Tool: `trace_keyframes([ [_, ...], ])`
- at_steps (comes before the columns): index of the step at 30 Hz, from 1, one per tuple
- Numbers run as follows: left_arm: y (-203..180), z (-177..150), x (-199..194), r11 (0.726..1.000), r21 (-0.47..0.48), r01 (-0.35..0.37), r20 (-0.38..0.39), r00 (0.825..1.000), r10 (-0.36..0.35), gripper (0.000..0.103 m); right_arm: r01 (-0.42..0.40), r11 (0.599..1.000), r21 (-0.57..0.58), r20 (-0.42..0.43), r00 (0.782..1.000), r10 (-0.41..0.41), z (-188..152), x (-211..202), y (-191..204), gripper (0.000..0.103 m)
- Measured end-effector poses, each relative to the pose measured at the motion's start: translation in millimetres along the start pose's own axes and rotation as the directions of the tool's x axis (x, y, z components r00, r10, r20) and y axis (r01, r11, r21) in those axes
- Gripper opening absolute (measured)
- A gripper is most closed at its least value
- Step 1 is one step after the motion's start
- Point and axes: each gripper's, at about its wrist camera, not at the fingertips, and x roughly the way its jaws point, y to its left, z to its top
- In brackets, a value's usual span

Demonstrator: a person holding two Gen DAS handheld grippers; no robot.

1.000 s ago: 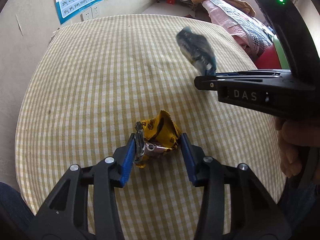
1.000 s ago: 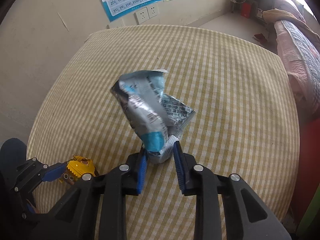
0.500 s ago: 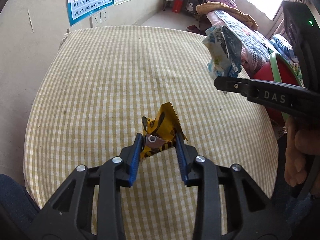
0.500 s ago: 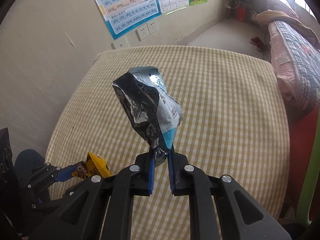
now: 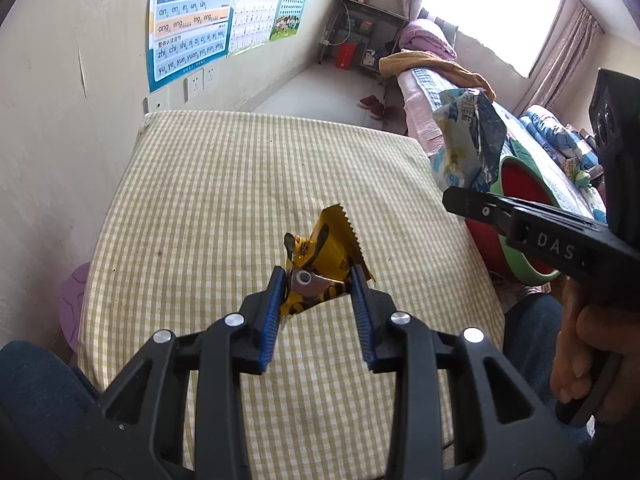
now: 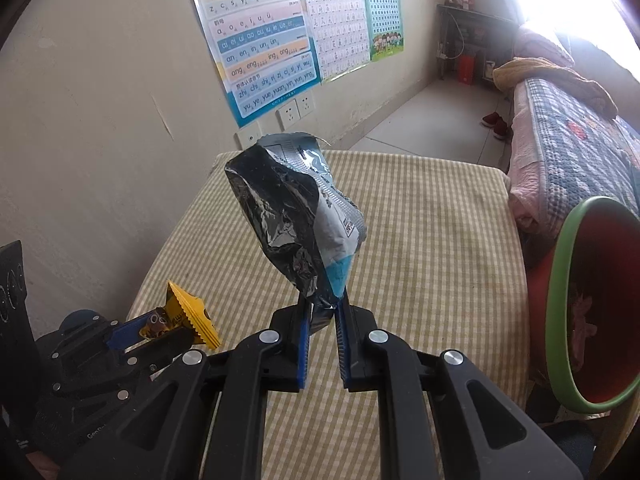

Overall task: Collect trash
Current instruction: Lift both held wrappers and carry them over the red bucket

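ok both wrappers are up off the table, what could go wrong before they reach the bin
The right gripper pinches only the bottom tip of the silver-blue bag, so the tall, top-heavy bag could slip or swing out. The left gripper holds the crumpled yellow wrapper loosely at its edges; it might drop short of the red bin.

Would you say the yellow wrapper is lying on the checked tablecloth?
No, the yellow wrapper is pinched in the left gripper, clear above the tablecloth.

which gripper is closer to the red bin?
Right. The right gripper, shut on the blue wrapper, is beside the bin; the left gripper, holding the yellow wrapper, is farther off over the table.
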Motion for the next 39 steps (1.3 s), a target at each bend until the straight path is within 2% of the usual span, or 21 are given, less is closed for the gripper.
trace_keyframes([
  [7, -6.7, 7.2, -35.1, 0.999, -0.007, 0.036, 0.073, 0.997, -0.035, 0.032, 0.024, 1.0, 0.0, 0.077, 0.997, -0.024, -0.8, -40.9, 10.0, 0.011],
  [17, -6.2, 10.4, -64.5, 1.0, -0.009, 0.03, 0.134, 0.991, -0.029, 0.032, 0.025, 1.0, 0.012, 0.127, 0.992, -0.027, -5.8, -64.7, 13.7, 0.011],
  [31, -18.0, 23.2, -54.5, 0.999, 0.026, -0.019, 0.114, 0.993, 0.016, 0.032, -0.011, 0.997, 0.074, 0.154, 0.988, 0.0, -9.0, -67.7, -8.9, 0.011],
  [39, -45.2, 31.0, -46.0, 0.995, 0.086, -0.052, 0.093, 0.995, 0.044, 0.032, -0.055, 0.99, 0.128, 0.175, 0.984, 0.032, -10.7, -65.2, -31.4, 0.011],
])
